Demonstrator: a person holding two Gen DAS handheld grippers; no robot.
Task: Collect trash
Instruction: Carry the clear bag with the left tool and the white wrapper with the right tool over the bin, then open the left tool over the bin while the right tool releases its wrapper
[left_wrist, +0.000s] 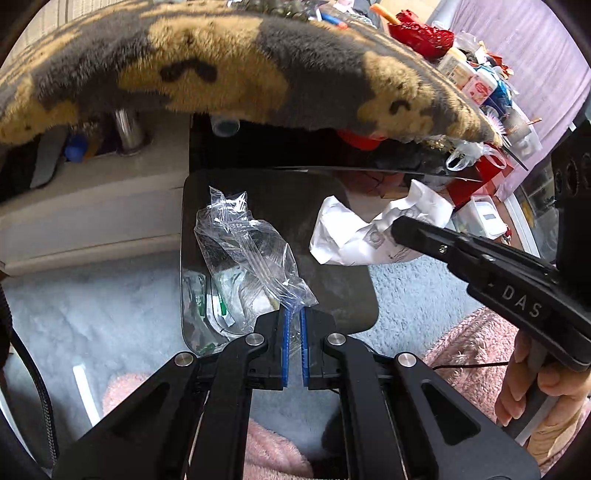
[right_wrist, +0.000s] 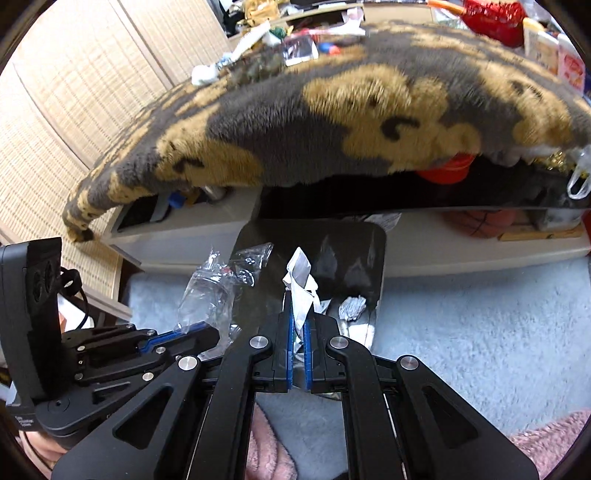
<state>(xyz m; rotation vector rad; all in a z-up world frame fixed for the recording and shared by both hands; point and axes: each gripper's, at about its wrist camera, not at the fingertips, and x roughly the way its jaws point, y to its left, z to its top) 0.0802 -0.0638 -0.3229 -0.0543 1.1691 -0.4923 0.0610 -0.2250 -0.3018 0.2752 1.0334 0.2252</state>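
My left gripper (left_wrist: 294, 314) is shut on a crumpled clear plastic bag (left_wrist: 243, 251) and holds it over a dark bin (left_wrist: 343, 295) on the floor. My right gripper (right_wrist: 299, 321) is shut on a crumpled white paper (right_wrist: 301, 282), also above the bin (right_wrist: 354, 251). In the left wrist view the right gripper (left_wrist: 402, 230) comes in from the right with the white paper (left_wrist: 369, 232). In the right wrist view the left gripper (right_wrist: 199, 330) sits at the left with the plastic bag (right_wrist: 210, 291). Paper and wrapper scraps lie inside the bin.
A grey and tan furry blanket (left_wrist: 221, 66) hangs over a cluttered low table just above the bin. A pale storage unit (left_wrist: 92, 206) stands to the left. Light blue carpet (right_wrist: 480, 332) covers the floor, with pink fluffy fabric (left_wrist: 476, 350) near me.
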